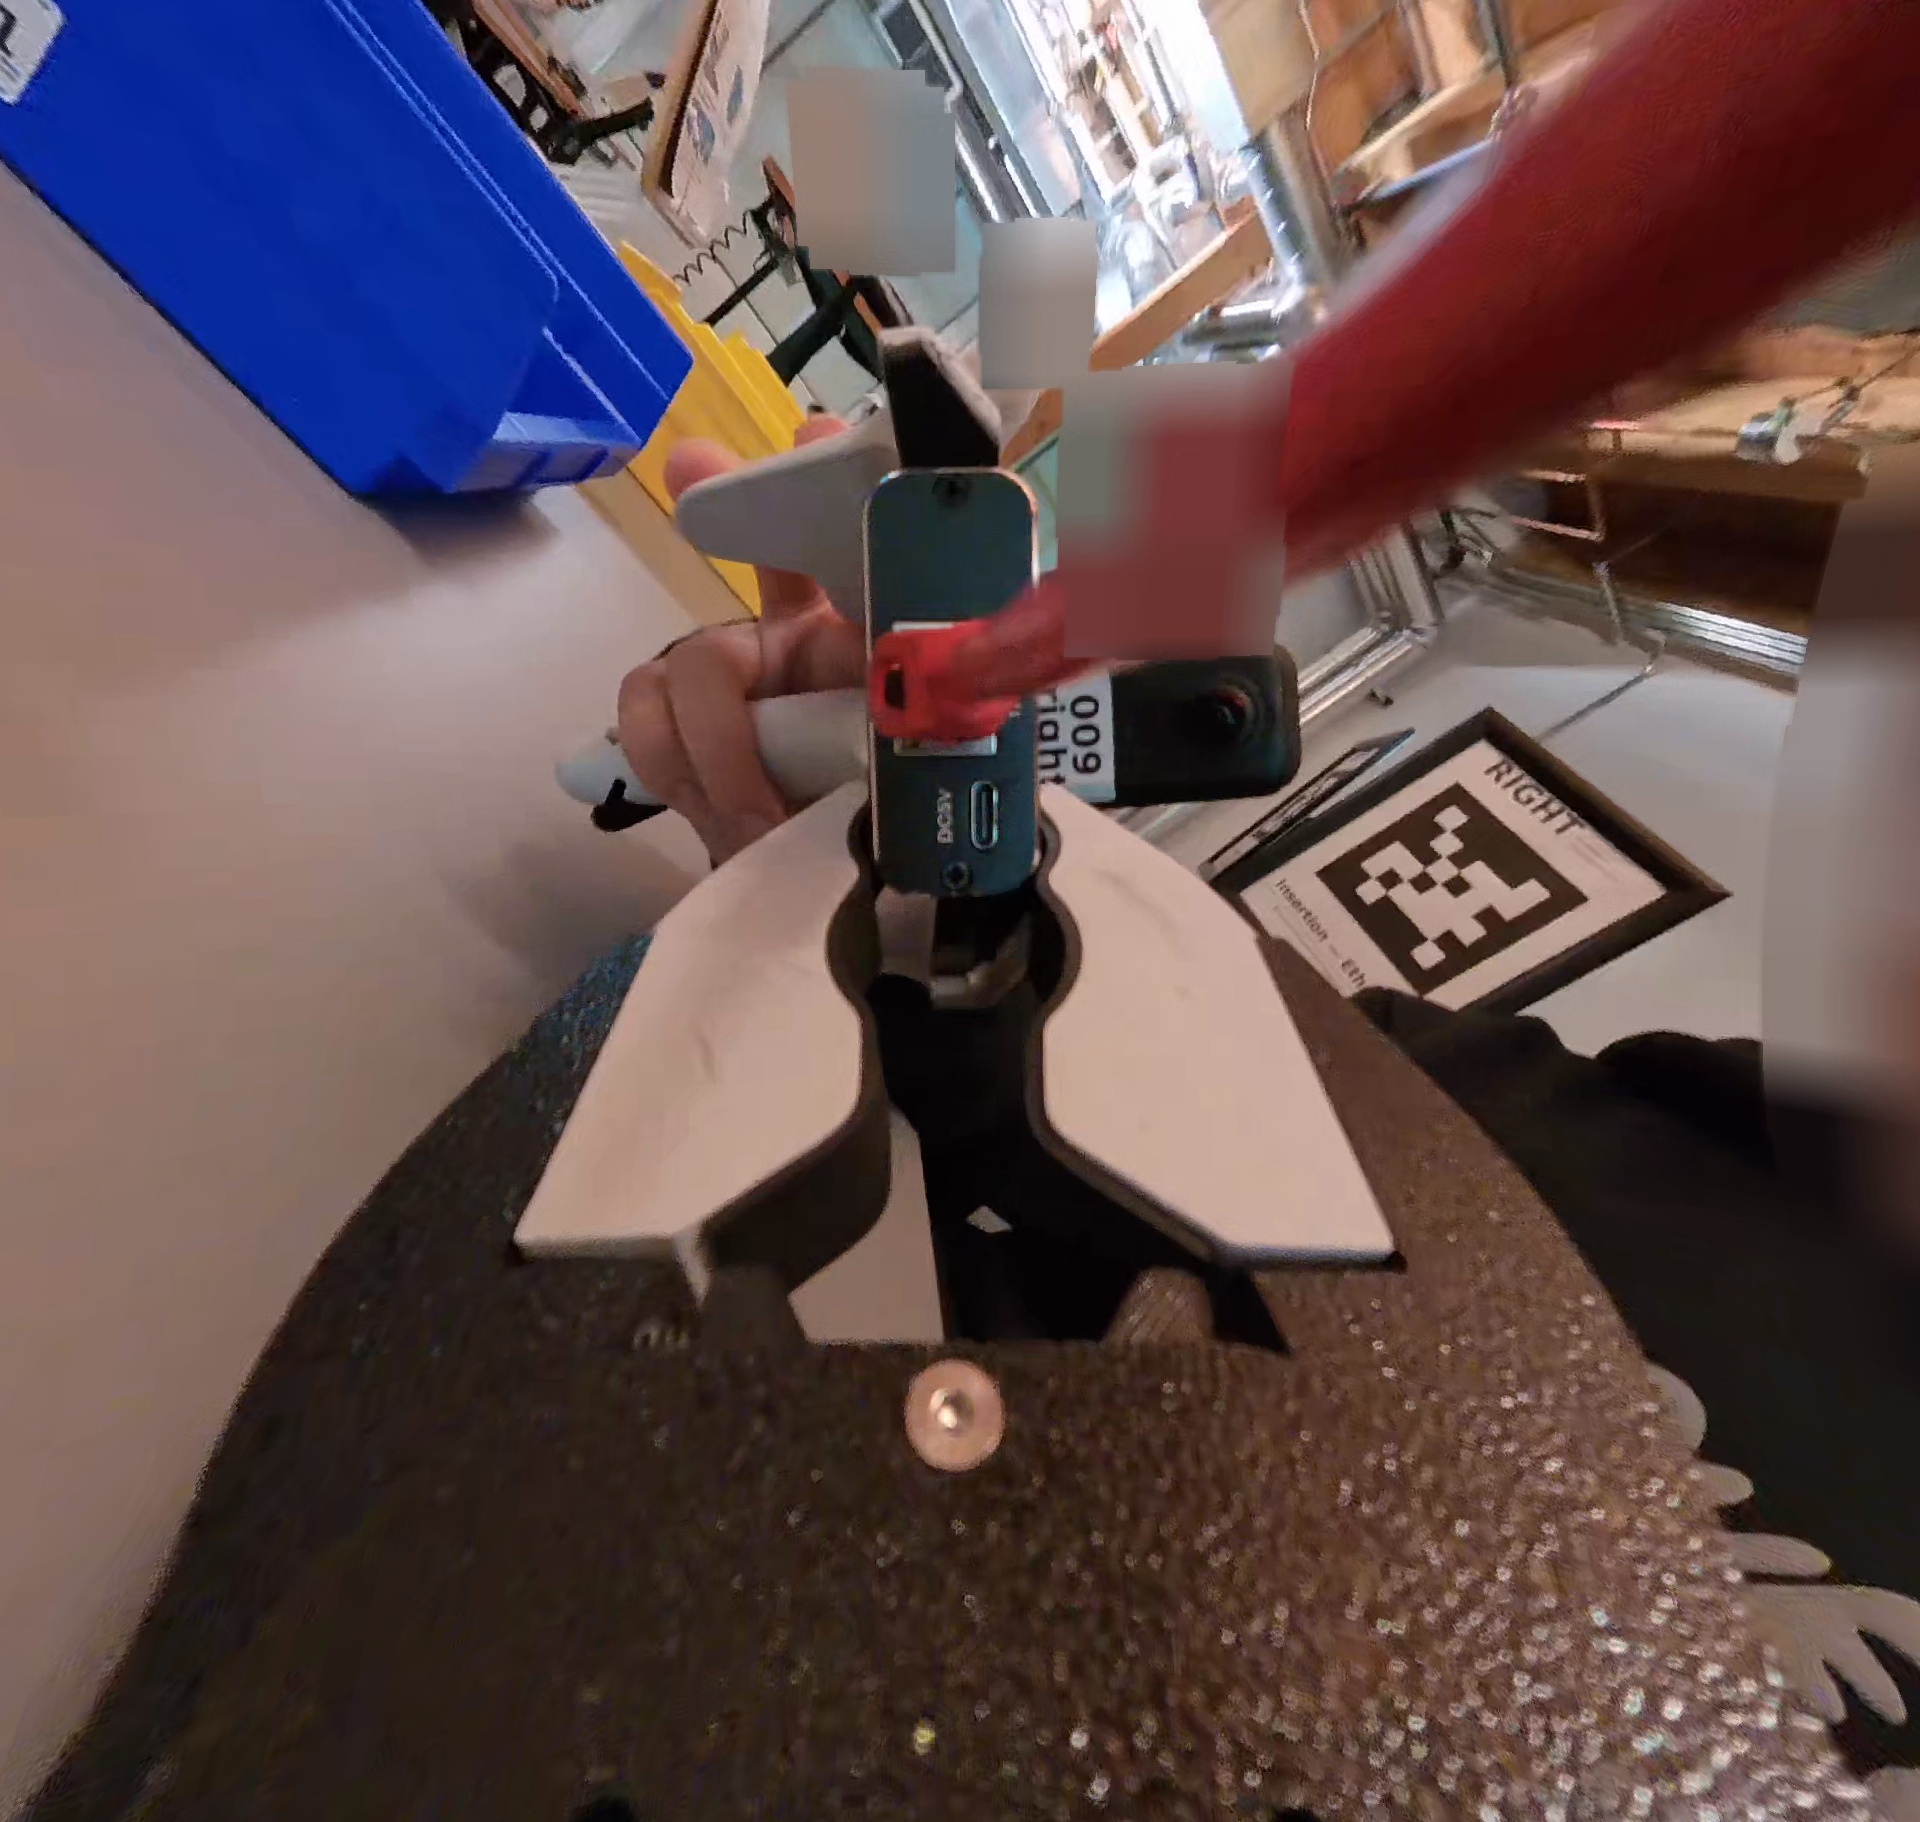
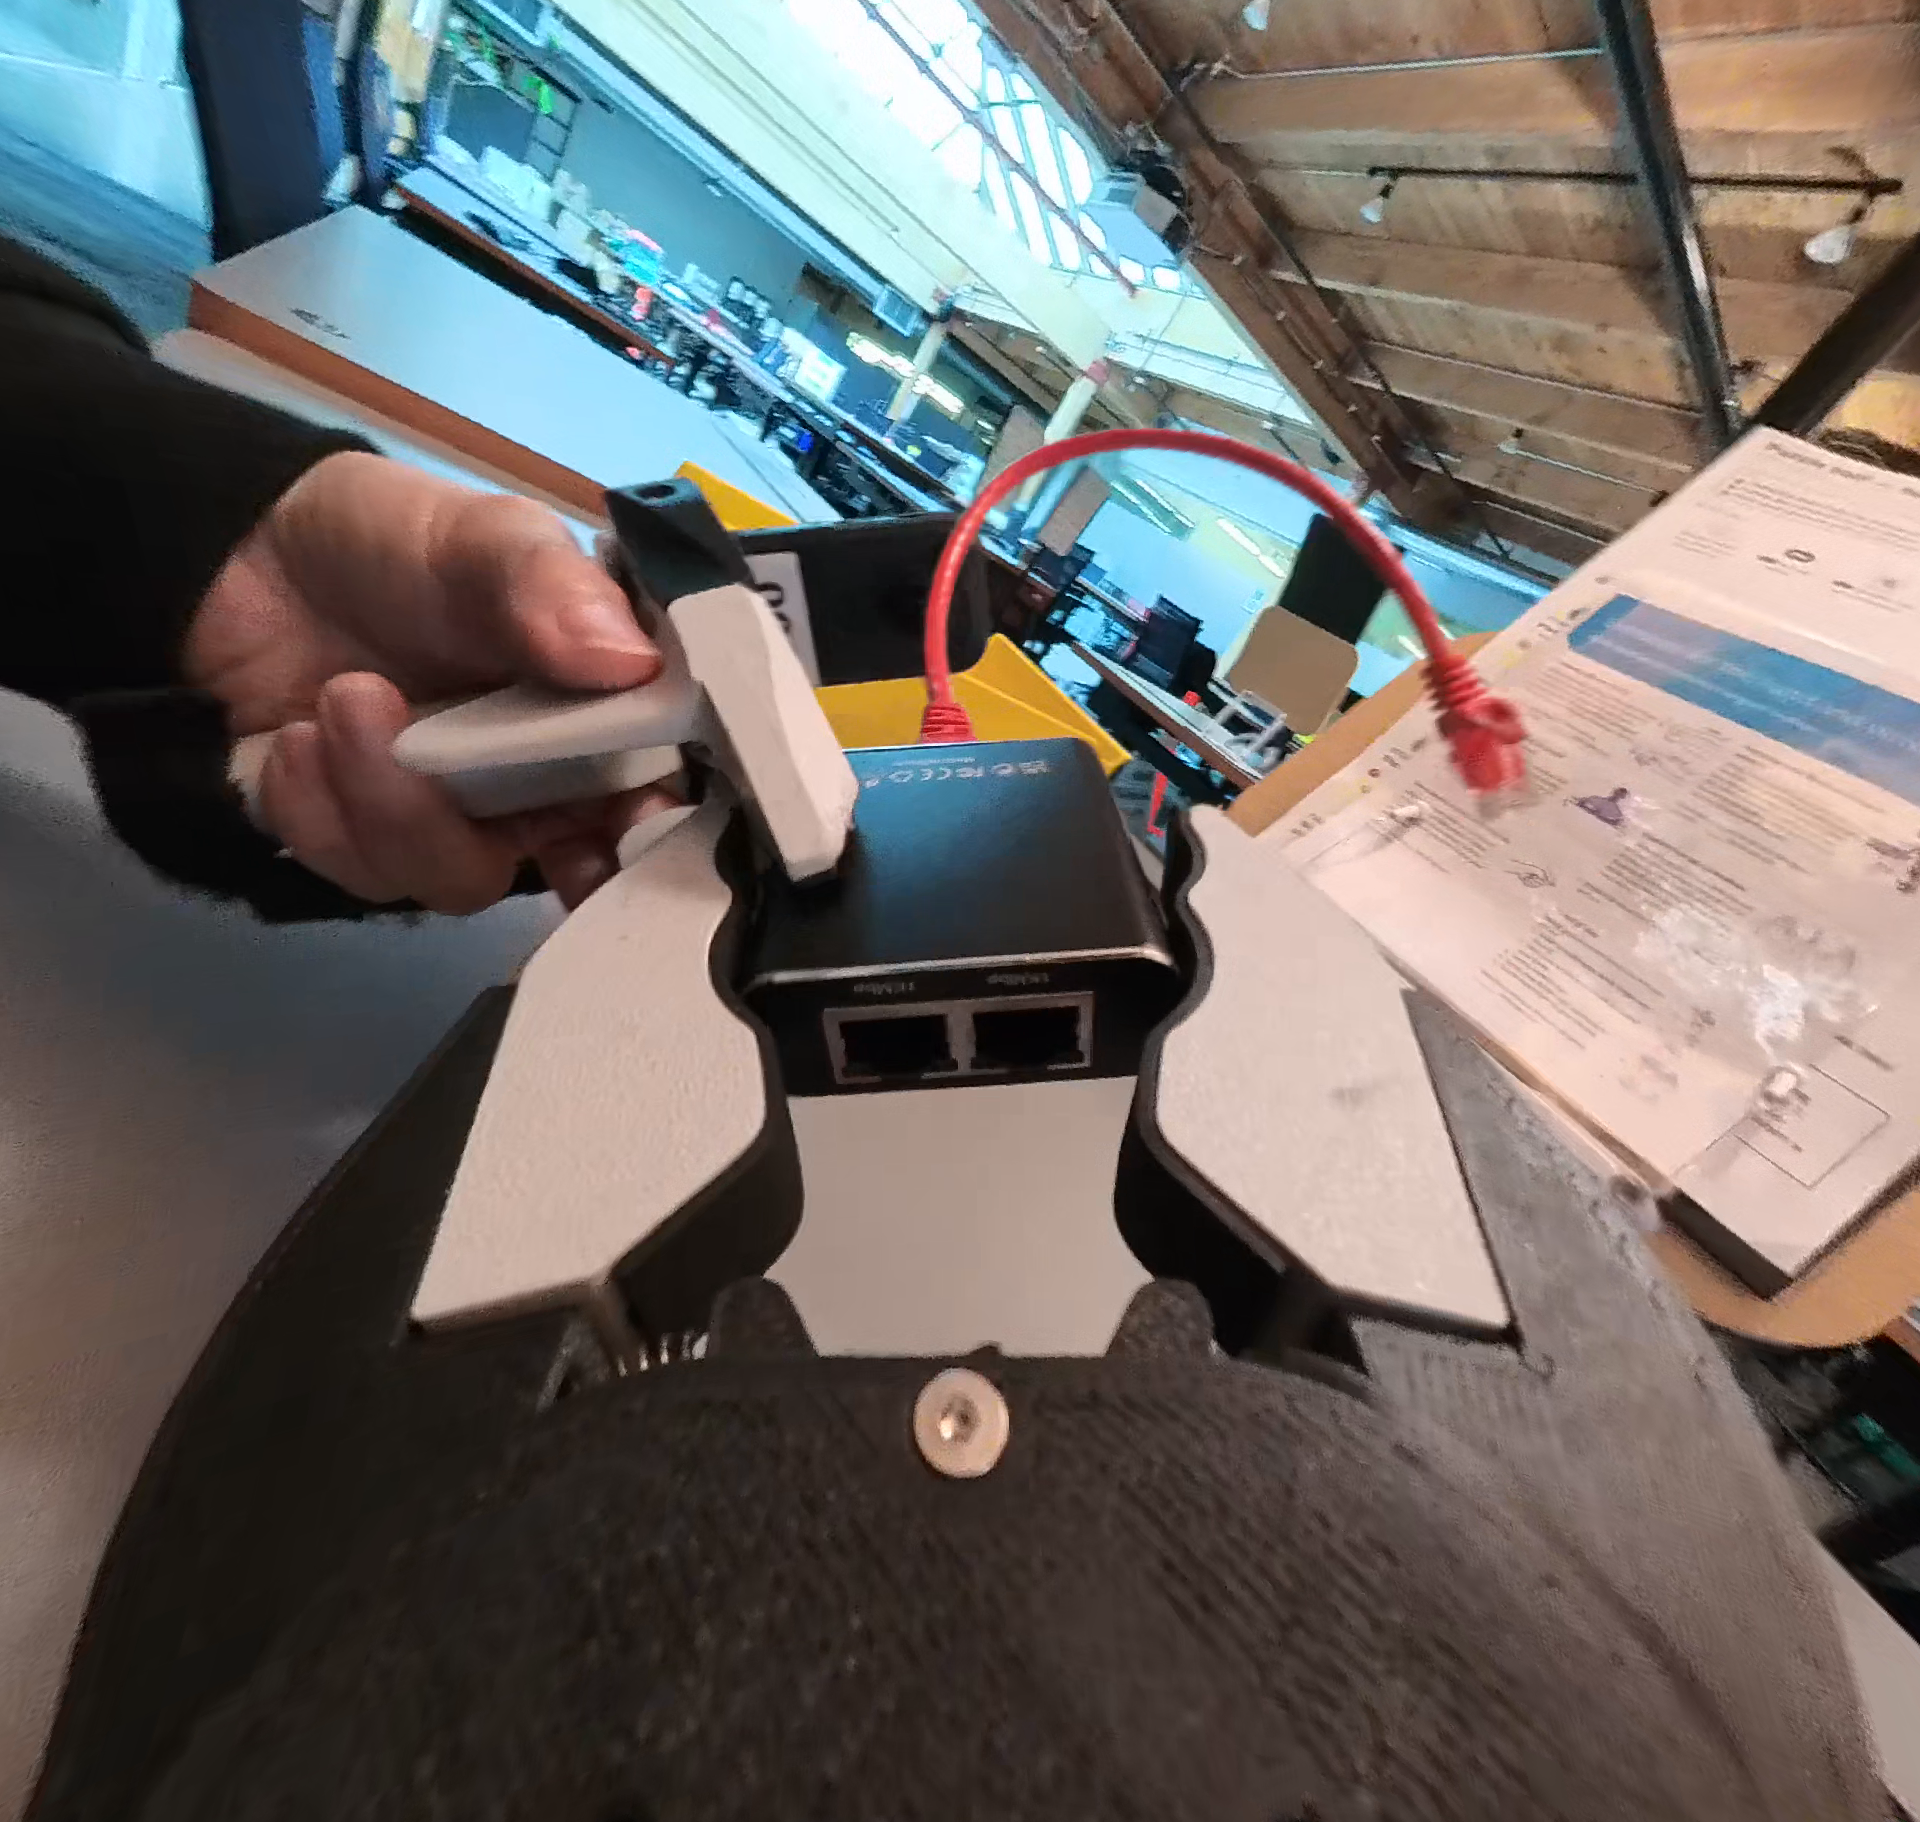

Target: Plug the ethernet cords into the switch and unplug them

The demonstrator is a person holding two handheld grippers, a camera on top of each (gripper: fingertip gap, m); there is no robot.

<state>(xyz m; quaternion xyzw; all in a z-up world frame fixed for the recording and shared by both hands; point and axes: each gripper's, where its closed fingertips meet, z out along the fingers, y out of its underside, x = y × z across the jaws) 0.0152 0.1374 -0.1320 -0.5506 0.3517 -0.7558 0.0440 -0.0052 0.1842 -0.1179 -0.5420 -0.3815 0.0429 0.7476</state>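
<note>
A small black switch point(image 2: 966, 868) is held up between both grippers. My right gripper point(image 2: 961, 884) is shut on its sides; two empty ports point(image 2: 961, 1040) face this camera. My left gripper point(image 1: 951, 837) is shut on the switch's other end point(image 1: 951, 567), and one of its white fingers point(image 2: 769, 733) lies across the switch's top in the right wrist view. A red ethernet cord point(image 2: 1143, 442) is plugged into the far end point(image 1: 914, 697). It loops up and over, and its other plug point(image 2: 1481, 744) hangs free.
A blue bin point(image 1: 312, 214) and a yellow bin point(image 1: 717, 390) stand on the grey table point(image 1: 208, 785). A framed marker card point(image 1: 1455, 889) lies to the right. A printed sheet on a board point(image 2: 1662, 889) stands right of the switch. A person's hand point(image 2: 416, 650) holds the left gripper.
</note>
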